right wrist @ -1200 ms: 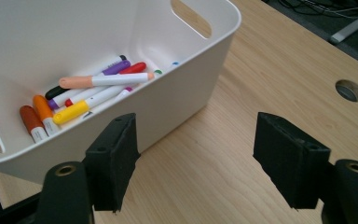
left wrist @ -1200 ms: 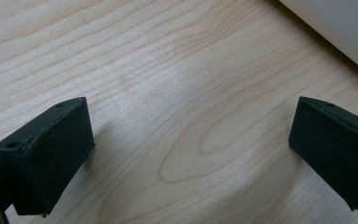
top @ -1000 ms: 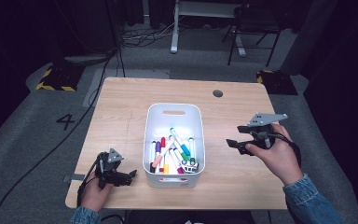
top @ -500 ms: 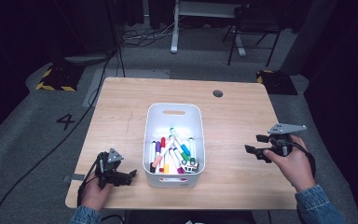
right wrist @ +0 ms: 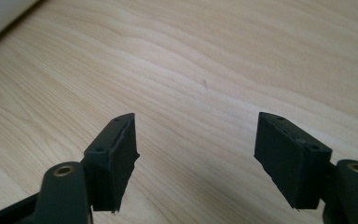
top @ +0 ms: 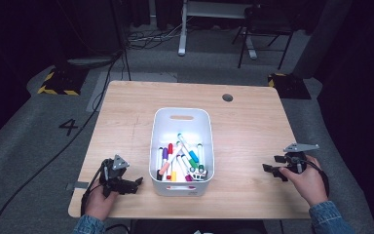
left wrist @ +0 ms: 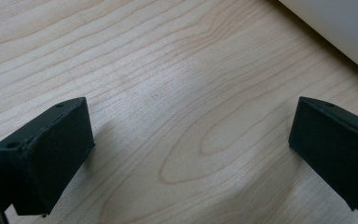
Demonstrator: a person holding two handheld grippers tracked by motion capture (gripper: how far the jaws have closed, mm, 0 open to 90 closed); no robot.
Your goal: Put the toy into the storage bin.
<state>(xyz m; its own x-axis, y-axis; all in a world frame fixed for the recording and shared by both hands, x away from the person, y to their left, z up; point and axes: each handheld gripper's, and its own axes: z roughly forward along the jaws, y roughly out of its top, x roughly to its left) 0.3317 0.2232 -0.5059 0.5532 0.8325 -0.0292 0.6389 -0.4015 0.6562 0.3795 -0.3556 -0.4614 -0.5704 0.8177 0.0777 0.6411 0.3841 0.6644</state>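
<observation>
High view, bin between both tongs

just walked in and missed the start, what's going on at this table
A person sits at a wooden table with a pair of tongs in each hand. A white bin full of coloured markers stands in the middle. The left tongs rest low on the table beside the bin, open and empty. The right tongs are off to the bin's other side, also open with nothing between them. No marker is being held or touched.
</observation>
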